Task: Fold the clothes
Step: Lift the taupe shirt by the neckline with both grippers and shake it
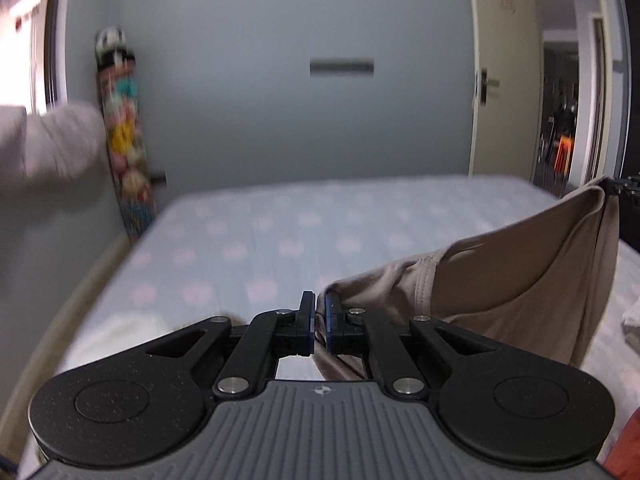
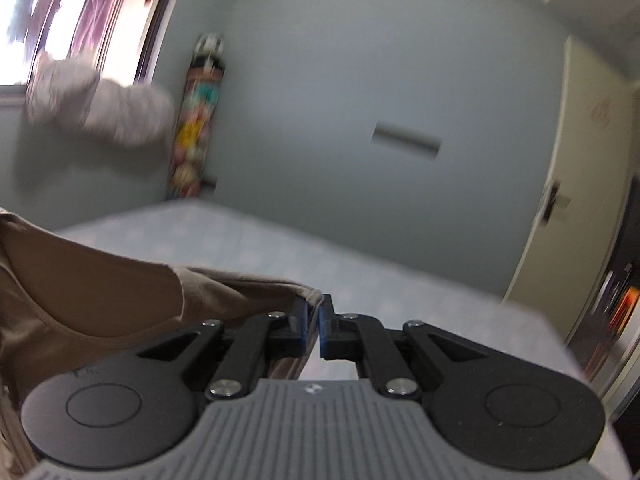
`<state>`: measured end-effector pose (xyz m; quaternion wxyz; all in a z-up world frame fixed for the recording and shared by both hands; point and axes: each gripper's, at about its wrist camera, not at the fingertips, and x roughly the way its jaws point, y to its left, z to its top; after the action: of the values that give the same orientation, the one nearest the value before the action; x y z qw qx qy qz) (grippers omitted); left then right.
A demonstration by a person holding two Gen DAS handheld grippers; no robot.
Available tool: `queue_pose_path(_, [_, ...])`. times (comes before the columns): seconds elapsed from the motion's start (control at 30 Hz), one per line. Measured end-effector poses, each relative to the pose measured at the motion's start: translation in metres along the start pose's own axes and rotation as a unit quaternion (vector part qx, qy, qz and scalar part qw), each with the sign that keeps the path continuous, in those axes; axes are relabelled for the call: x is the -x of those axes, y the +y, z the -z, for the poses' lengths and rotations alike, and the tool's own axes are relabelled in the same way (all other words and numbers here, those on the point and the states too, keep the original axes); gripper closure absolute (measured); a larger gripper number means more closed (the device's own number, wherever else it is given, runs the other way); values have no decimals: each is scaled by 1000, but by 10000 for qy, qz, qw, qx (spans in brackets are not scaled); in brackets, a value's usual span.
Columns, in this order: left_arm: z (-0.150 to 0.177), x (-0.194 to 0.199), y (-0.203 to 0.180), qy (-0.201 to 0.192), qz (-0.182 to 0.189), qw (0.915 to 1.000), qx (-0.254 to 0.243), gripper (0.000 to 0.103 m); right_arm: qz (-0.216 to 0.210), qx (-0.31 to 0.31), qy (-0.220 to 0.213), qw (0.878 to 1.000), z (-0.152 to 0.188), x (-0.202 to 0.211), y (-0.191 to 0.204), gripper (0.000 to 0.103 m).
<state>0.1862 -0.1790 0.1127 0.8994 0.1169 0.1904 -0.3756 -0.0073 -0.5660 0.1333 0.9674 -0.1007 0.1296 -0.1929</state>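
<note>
A plain tan garment (image 1: 540, 272) hangs over a pale blue bedsheet (image 1: 280, 232) with pink blotches.

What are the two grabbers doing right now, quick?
Left gripper: closed on the tan shirt.
Right gripper: closed on the same tan shirt.

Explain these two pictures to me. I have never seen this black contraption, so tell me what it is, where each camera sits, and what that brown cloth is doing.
There is no robot here. A person holds a hand tool in each hand, and each tool has two fingers that pinch. A wide-angle camera on each tool looks forward along those fingers, so one picture comes from the left tool and one from the right.

The left gripper and the right gripper are both shut on the same brown garment, which hangs stretched between them above a bed with a pale patterned sheet. A folded white cloth lies at the bed's right edge. Behind are a grey wall, a door and a colourful skateboard leaning in the corner.
</note>
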Motion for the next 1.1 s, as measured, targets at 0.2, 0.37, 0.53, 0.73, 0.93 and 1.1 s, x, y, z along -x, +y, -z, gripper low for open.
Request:
queue_pose_path(0.2, [-55, 73, -14, -942, -215, 9952, -157, 100, 262, 44, -933, 9953, -56, 70, -11, 97])
queue_pose_path(0.37, [-84, 126, -29, -1540, -313, 9872, -281, 100, 418, 34, -1479, 9881, -86, 121, -15, 97])
queue_pose_path(0.53, [-96, 161, -48, -2018, -270, 9782, -420, 100, 521, 8, -1814, 9820, -100, 164, -21, 97])
queue_pose_path(0.73, [-88, 198, -60, -2437, -134, 9687, -448, 100, 545, -138, -2024, 9777, -101, 210, -30, 97])
queue_pose_path(0.93, [-71, 240, -70, -3122, -115, 9484, -544, 100, 587, -193, -2384, 9692, -93, 258, -25, 97])
queue_pose_path(1.1, [-79, 233, -69, -3054, -112, 9509, -482, 100, 482, -146, -2401, 9695, -91, 268, -21, 97])
